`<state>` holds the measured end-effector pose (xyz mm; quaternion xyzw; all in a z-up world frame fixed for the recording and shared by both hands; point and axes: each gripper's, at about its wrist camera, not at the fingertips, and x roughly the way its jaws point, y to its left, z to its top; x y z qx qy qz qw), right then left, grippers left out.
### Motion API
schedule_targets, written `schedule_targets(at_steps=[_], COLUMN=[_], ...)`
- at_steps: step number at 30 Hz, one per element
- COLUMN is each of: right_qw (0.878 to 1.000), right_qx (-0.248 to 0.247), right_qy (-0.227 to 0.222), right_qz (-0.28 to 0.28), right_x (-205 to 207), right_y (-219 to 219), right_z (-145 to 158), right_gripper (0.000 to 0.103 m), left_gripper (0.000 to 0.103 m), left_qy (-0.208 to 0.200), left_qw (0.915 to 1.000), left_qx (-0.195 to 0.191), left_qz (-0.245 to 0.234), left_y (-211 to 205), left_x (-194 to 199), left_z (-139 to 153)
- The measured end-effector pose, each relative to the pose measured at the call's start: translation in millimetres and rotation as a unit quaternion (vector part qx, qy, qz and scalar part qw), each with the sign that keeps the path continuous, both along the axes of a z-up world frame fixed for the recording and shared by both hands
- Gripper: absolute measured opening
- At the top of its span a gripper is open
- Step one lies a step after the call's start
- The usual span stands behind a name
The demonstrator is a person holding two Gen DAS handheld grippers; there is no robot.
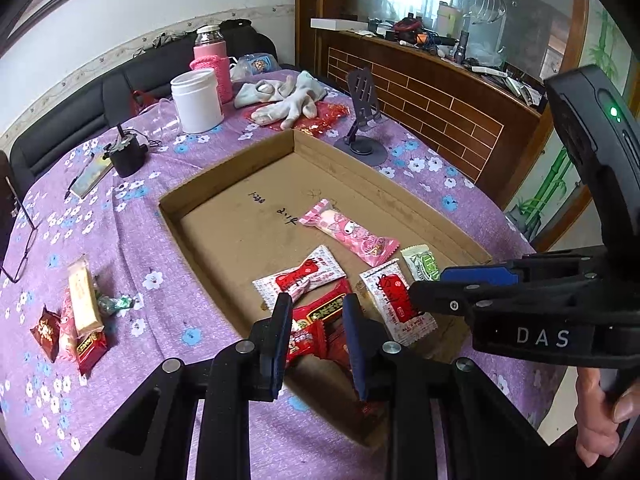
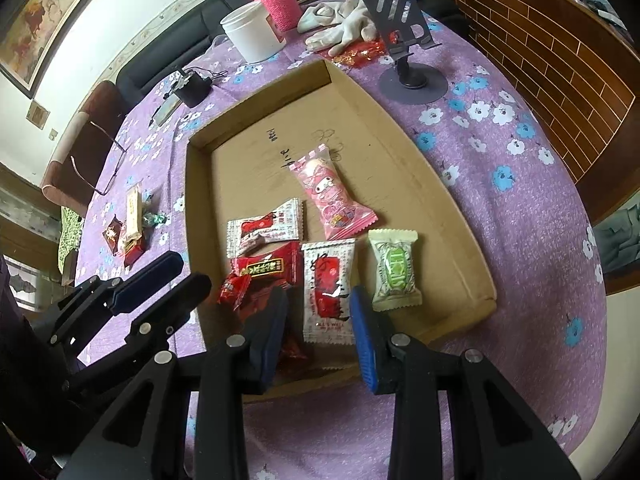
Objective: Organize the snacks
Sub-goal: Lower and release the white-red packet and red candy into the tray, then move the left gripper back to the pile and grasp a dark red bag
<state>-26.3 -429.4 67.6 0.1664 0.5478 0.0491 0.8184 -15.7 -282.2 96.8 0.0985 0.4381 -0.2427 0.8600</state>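
A shallow cardboard box (image 1: 240, 168) (image 2: 472, 256) lies on the purple flowered cloth. Inside are a pink snack (image 1: 348, 228) (image 2: 334, 200), a green-white one (image 1: 420, 262) (image 2: 394, 272), two white-red packets (image 1: 300, 276) (image 2: 328, 292) and red packets (image 1: 324, 308) (image 2: 268, 266). My left gripper (image 1: 318, 312) (image 2: 190, 270) hovers over the red packets, jaws apart and holding nothing. My right gripper (image 2: 320, 304) (image 1: 430, 286) hangs just above the nearer white-red packet, open, with the packet lying flat beneath. More snacks (image 1: 80, 312) (image 2: 130, 224) sit in a small pile on the cloth, left of the box.
Behind the box stand a white jar (image 1: 198, 100), a pink-sleeved bottle (image 1: 212, 60), gloves (image 1: 288, 96) and a grey phone stand (image 1: 362, 120). A black device (image 1: 126, 152) and glasses (image 1: 20, 240) lie at the left. A hand (image 1: 604, 412) holds the right gripper.
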Motion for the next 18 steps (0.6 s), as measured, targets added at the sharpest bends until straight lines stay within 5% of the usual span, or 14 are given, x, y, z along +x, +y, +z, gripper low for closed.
schedule_targets(at_steps=[6,9,18], right_qw=[1.000,0.999,0.995], right_qx=[-0.008,-0.014,-0.029], right_qy=[-0.005,-0.008,-0.016], right_qz=[0.017,0.032,0.089], right_x=[-0.2,1.7,5.3], right_y=[25.0,43.8,107.3], right_z=[5.5,8.1,14.1], right_gripper=[0.032,0.034,0.034], left_gripper=[0.026,0.038,0.042], left_qy=[-0.008,-0.011,-0.006], left_qw=[0.9998,0.9993,0.9892], left_qx=[-0.008,-0.019,-0.053], left_qz=[0.013,0.031,0.136], left_y=[24.2,45.8,153.0], left_x=[-2.4,-2.1,11.8], left_z=[6.7,11.2,15.0])
